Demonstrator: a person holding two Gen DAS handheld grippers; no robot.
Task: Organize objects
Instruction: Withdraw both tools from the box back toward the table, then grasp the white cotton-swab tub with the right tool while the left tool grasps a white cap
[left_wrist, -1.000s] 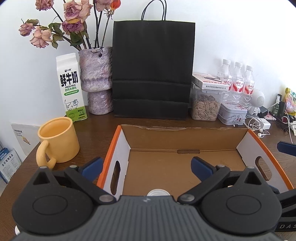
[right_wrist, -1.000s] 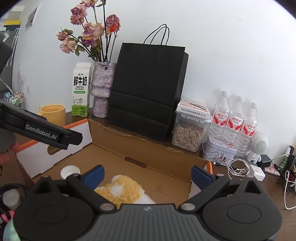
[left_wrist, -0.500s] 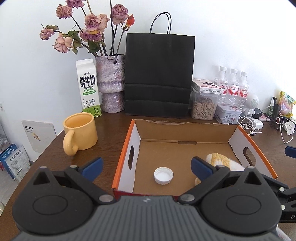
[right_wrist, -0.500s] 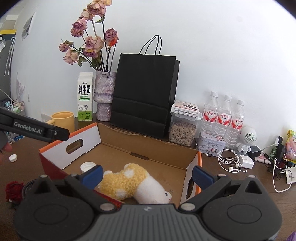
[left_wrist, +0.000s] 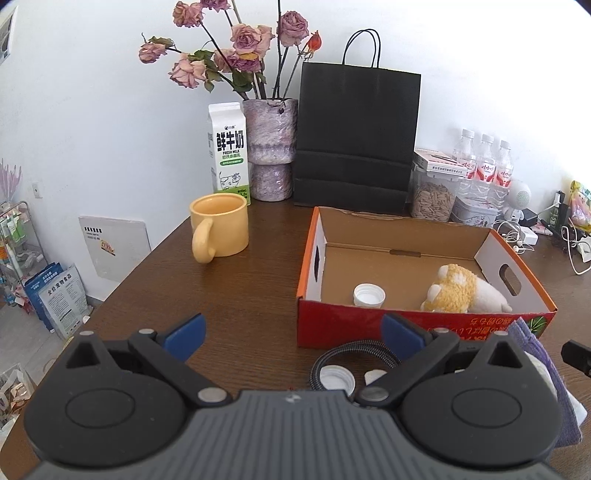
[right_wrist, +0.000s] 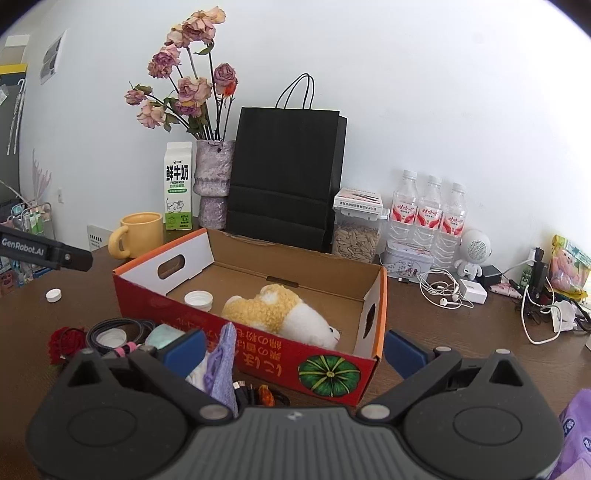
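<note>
An open cardboard box (left_wrist: 424, 325) (right_wrist: 258, 350) with a red front wall stands on the brown table. Inside it lie a yellow-and-white plush toy (left_wrist: 461, 290) (right_wrist: 280, 314) and a white cap (left_wrist: 368, 295) (right_wrist: 198, 298). My left gripper (left_wrist: 293, 336) is open over the table at the box's front left corner and holds nothing. Just before the front wall, my right gripper (right_wrist: 293, 349) is open and empty too. Loose things lie in front of the box: a dark ring (left_wrist: 354, 354) (right_wrist: 118, 326) around a white cap (left_wrist: 337, 376) (right_wrist: 110, 336), a purple cloth (left_wrist: 535, 350) (right_wrist: 221, 358) and a red rose (right_wrist: 64, 341).
A yellow mug (left_wrist: 218, 227), milk carton (left_wrist: 227, 151), flower vase (left_wrist: 269, 147) and black paper bag (left_wrist: 354, 136) stand behind and left of the box. A seed jar (right_wrist: 356, 232), water bottles (right_wrist: 428, 214) and cables (right_wrist: 443, 288) fill the back right. A small white cap (right_wrist: 53, 294) lies left.
Both grippers have pulled back from over the box to in front of it. The plush toy, close under the right gripper before, now lies free in the box.
</note>
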